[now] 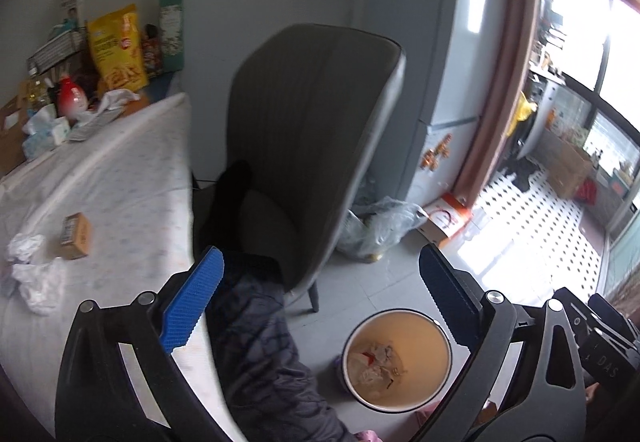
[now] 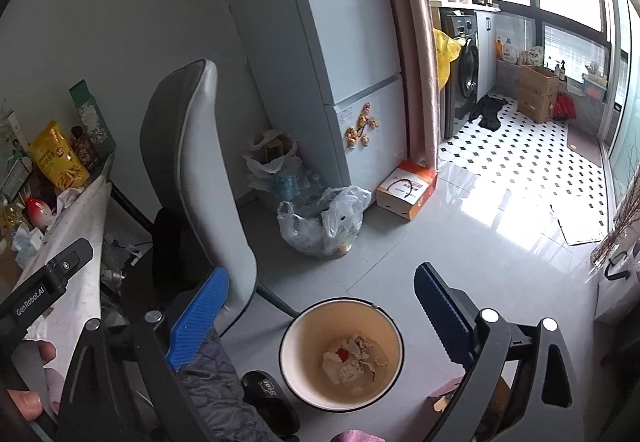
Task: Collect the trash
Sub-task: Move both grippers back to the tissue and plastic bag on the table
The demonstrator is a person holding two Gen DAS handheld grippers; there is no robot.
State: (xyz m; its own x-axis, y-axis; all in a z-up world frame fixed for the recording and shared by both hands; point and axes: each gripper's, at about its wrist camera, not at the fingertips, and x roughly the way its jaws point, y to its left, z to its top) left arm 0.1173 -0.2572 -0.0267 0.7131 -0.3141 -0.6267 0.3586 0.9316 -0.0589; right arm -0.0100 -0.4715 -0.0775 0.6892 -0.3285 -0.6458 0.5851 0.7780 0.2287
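Note:
A round trash bin (image 1: 400,358) with a cream inside stands on the floor and holds crumpled paper trash (image 1: 376,362); it also shows in the right wrist view (image 2: 342,354). My left gripper (image 1: 320,294) is open and empty, above the bin and the table edge. My right gripper (image 2: 320,310) is open and empty, over the bin. On the table (image 1: 120,178) at left lie crumpled white tissues (image 1: 34,278) and a small cardboard box (image 1: 76,236).
A grey chair (image 1: 312,146) stands beside the table. A clear plastic bag (image 2: 324,222) and an orange-white box (image 2: 406,188) sit on the floor by the fridge (image 2: 340,54). Snack bags and bottles (image 1: 116,50) crowd the table's far end. A black slipper (image 2: 270,398) lies by the bin.

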